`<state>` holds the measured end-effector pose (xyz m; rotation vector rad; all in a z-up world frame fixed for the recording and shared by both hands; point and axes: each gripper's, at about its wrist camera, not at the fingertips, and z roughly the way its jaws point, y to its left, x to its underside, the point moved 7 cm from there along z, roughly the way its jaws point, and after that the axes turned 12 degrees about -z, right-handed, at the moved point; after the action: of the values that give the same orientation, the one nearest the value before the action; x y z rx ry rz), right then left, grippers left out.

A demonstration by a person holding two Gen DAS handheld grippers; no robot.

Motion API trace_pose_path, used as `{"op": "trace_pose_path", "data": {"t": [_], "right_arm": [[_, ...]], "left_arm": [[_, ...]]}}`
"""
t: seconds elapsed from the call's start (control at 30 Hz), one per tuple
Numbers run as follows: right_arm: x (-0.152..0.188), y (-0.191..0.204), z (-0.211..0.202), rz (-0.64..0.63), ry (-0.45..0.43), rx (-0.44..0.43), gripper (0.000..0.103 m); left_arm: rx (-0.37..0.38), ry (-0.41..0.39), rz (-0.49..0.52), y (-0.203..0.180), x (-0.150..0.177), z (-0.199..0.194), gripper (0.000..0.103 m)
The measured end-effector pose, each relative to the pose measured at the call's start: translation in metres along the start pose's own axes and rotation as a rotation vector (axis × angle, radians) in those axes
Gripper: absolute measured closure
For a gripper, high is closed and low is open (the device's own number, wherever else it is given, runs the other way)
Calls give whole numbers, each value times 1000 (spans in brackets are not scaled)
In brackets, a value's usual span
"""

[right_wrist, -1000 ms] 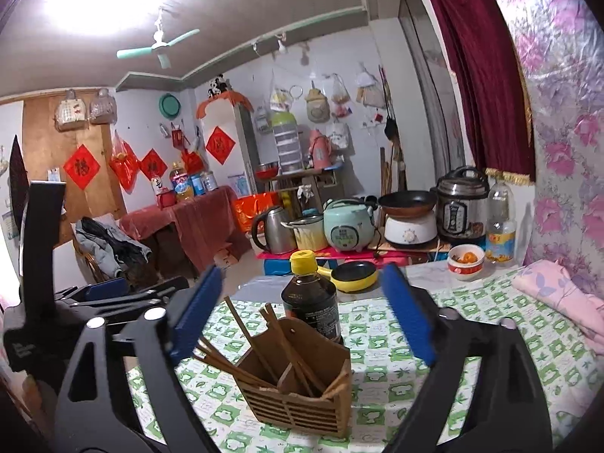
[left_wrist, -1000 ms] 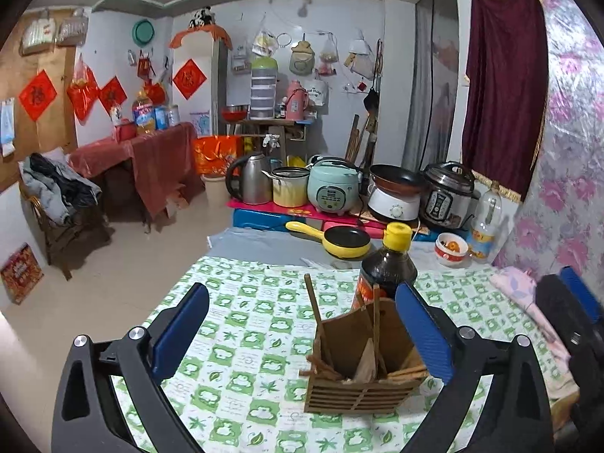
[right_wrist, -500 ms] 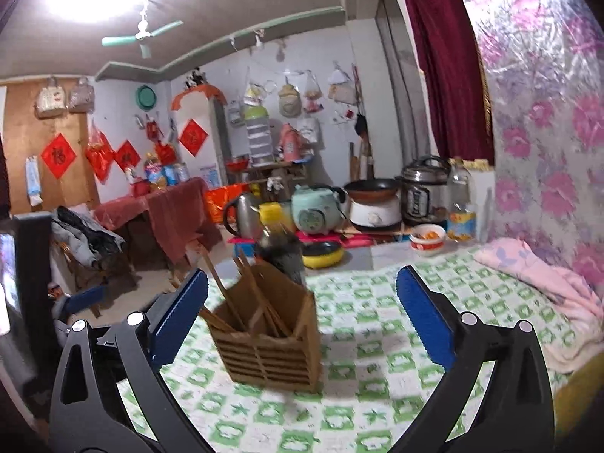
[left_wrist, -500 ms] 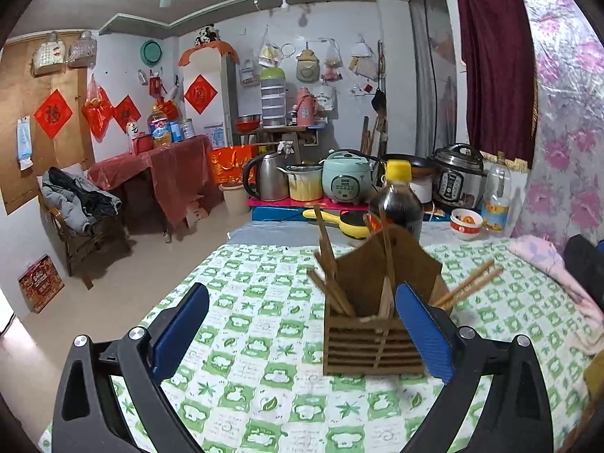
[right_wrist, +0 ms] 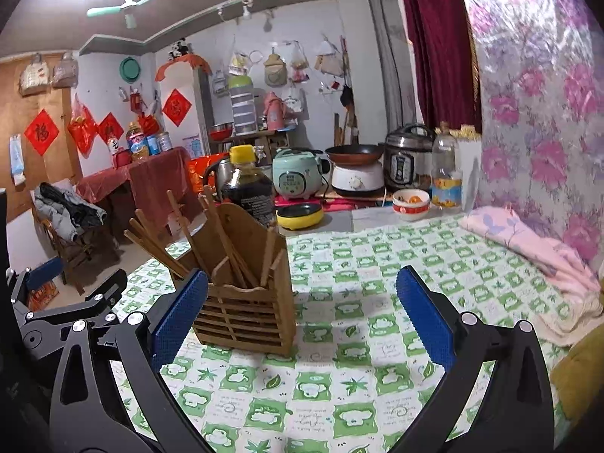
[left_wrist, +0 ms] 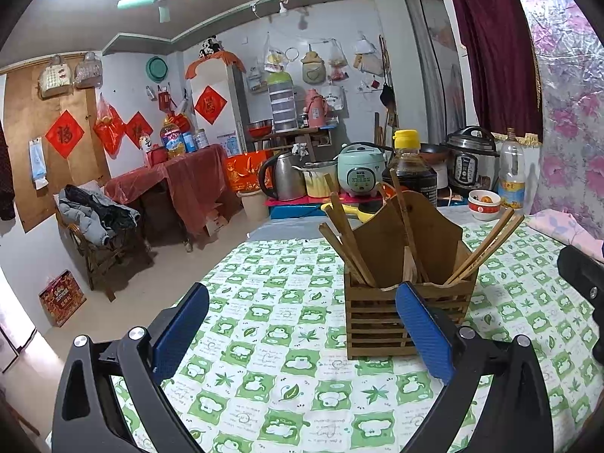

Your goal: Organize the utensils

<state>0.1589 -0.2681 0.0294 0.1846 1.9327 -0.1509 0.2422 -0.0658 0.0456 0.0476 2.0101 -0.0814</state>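
While both grippers gape empty, a dark bottle stands behind, perhaps touching, the chopstick holder.

soy sauce bottle base hidden, label unreadable

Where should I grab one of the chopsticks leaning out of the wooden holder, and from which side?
Probably take the chopsticks by their free upper ends, where they lean out past the wooden holder rim toward the pink cloth side. Their lower parts are boxed in by the slatted walls. Come in from that open side and above with the right gripper, jaws wide, closing across the thin shaft.
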Motion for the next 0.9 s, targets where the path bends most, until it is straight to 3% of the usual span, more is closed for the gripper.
{"op": "trace_pose_path", "data": {"t": [0.2,0.43,0.9], "right_arm": [[12,-8,9,8,42,26,6],[20,1,15,4,80,-18,6],[19,16,11,-54,73,-11,6]], "left_arm": [[-25,59,-25,7,7,9,6],[-25,112,-41,11,15,14,6],[-33,64,-18,7,14,2,6]]}}
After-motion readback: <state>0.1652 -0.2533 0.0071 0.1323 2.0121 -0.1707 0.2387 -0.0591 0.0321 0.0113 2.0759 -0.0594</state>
